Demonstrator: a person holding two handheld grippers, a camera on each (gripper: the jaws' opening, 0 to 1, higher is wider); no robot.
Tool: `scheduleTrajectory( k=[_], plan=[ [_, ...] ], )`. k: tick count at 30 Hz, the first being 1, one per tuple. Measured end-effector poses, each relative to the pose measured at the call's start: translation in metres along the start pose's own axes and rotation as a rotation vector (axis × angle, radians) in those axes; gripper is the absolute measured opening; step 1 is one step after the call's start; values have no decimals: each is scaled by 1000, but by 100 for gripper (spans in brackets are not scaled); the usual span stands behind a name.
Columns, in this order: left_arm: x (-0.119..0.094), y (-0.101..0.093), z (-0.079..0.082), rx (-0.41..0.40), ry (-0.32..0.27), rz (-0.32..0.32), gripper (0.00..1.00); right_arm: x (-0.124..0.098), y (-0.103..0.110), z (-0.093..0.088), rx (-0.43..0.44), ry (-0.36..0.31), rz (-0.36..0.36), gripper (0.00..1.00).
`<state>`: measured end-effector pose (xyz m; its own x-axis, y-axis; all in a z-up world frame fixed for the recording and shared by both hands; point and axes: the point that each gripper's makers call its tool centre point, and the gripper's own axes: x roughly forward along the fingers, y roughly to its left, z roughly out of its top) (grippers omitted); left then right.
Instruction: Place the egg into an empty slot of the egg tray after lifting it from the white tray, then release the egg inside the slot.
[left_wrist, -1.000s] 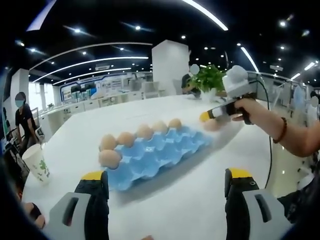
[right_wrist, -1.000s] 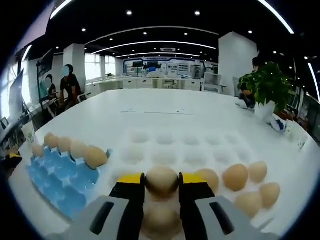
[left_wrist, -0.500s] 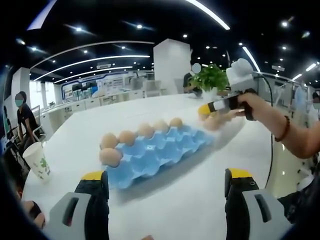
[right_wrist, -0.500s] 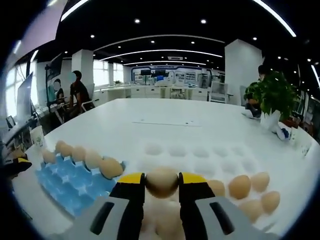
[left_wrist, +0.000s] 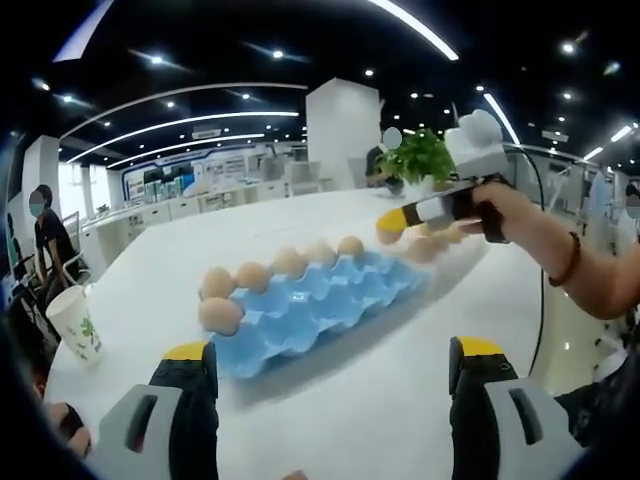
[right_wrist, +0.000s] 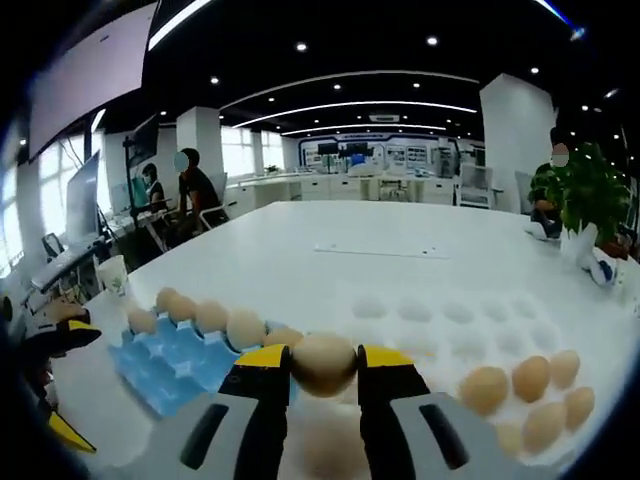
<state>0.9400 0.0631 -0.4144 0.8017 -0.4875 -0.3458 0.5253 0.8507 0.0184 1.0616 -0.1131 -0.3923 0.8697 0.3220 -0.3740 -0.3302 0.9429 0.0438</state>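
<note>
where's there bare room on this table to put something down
Bare tabletop between the blue egg tray and the left gripper; more beyond the white tray. Crowded: the blue tray's egg row, and white tray's near corner with loose eggs.

Grey claw (right_wrist: 323, 385) (yellow-tipped black jaws), beaded bracelet (left_wrist: 567, 262).
</note>
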Motion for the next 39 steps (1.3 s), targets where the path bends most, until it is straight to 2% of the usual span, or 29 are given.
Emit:
scheduleTrajectory(
  k=[8,22,34,39],
  plan=[
    [-4,2,0,-2,-1,7,98,5,20,-1,-22,-1,51,27],
    [-7,-2,-1,-1,-1,9,98,11,65,2,-55,-25,187,27],
    [-10,-1,-7,-6,11,18,98,19,87,-2,-58,-29,255,27],
    [-8,0,-6,-6,9,19,98,22,102,0,-74,-52,309,27]
  ],
)
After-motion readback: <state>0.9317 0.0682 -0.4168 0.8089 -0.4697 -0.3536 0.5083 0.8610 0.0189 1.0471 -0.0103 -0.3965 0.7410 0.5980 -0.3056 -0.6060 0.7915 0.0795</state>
